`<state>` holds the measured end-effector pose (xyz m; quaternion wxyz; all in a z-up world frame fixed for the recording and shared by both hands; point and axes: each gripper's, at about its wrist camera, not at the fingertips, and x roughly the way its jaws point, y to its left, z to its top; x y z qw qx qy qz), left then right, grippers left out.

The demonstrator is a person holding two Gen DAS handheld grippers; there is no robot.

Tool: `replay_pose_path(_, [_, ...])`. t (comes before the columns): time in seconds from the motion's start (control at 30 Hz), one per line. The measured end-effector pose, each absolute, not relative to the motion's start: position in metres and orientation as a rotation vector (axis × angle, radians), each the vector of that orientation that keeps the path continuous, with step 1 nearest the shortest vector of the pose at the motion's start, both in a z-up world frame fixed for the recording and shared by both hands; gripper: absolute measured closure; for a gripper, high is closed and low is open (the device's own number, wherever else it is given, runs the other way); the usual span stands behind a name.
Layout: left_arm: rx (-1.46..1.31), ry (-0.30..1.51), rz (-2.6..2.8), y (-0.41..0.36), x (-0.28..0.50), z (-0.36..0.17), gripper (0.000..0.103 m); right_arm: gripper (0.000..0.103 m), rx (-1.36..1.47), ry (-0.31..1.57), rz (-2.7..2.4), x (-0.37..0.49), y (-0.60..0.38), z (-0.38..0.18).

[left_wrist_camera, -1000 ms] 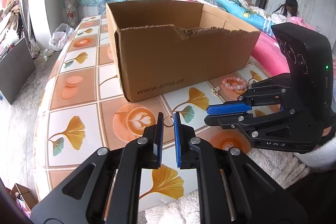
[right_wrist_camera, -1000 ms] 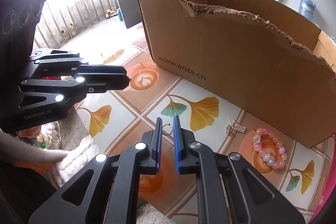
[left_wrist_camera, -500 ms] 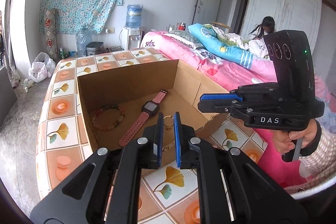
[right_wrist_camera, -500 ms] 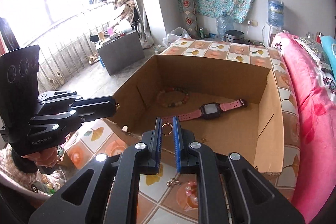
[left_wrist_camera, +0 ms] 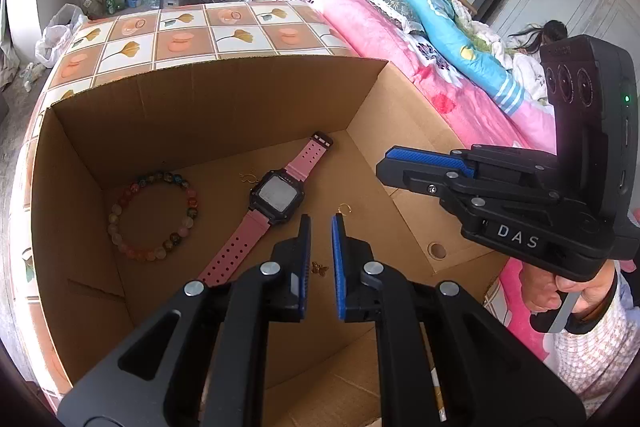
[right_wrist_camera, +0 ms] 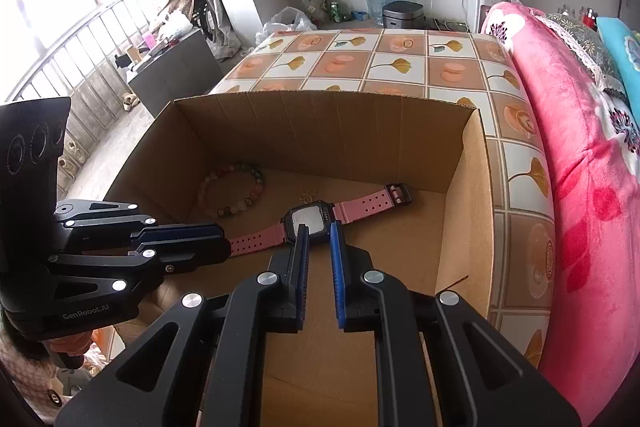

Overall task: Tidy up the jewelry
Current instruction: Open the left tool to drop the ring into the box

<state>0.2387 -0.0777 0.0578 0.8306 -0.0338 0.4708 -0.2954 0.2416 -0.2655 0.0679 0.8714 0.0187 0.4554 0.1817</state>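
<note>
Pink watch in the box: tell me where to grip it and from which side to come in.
Grip the pink watch by the perforated strap half, not the bulky black case. It lies flat on the cardboard box floor, so come straight down from above with the tongs of the left gripper set across the strap's narrow width. That half probably lies nearer and clear of the bead bracelet.

Matt brown cardboard box (left_wrist_camera: 224, 111), pink watch (left_wrist_camera: 276, 193) with rubbery holed strap and glossy black face, shiny bead bracelet (left_wrist_camera: 154, 215), glossy tiled table (right_wrist_camera: 404, 65), fluffy pink blanket (right_wrist_camera: 580, 155)
</note>
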Motion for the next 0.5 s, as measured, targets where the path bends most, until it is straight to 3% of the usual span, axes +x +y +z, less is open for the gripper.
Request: replay_pose_path(0.5, [-0.085,0.847,-0.608,-0.049,0.2,0.094,0.093,0.091,0.149,0.787,0.369,0.194,-0.299,0.114])
